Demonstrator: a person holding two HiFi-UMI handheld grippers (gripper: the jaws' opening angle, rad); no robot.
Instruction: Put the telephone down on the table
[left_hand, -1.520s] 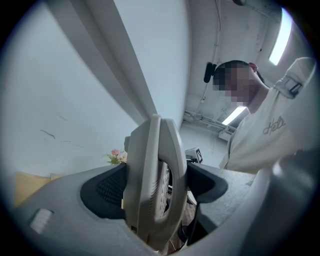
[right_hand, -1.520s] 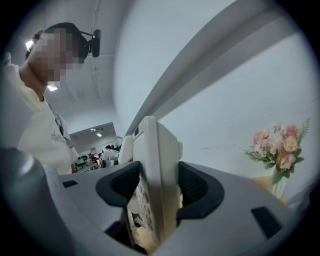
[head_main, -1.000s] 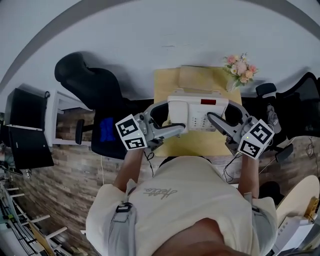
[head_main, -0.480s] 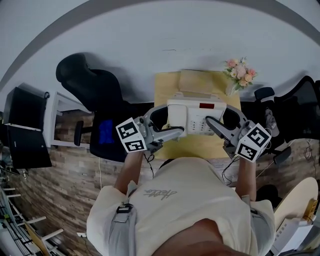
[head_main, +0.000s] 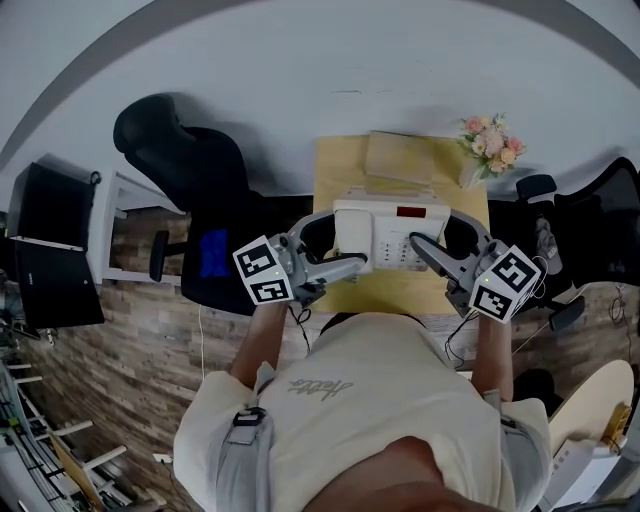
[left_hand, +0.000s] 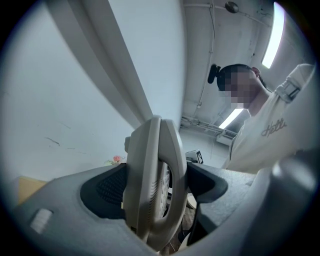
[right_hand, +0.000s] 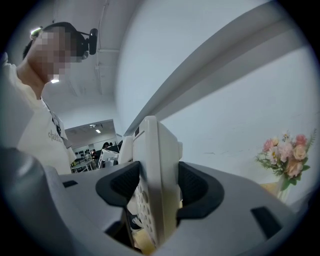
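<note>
While the left hand-held gripper (head_main: 345, 242) clamps the handset edge of the telephone (head_main: 388, 230) at 9 o'clock and the right hand-held gripper (head_main: 433, 232) clamps its keypad edge at 3 o'clock, it hangs over the yellow bench (head_main: 335, 165).

Past my right hand-held gripper (head_main: 440, 228) and off to its right stands a small bunch of pink and cream flowers (head_main: 493, 140). Straight ahead of it lies a flat tan cardboard box (head_main: 403, 158). Left of my left hand-held gripper (head_main: 350, 238) sits a black padded office chair (head_main: 170, 150). Further left is a black flat screen (head_main: 55, 210), over the brown wood-plank floor (head_main: 130, 330).
</note>
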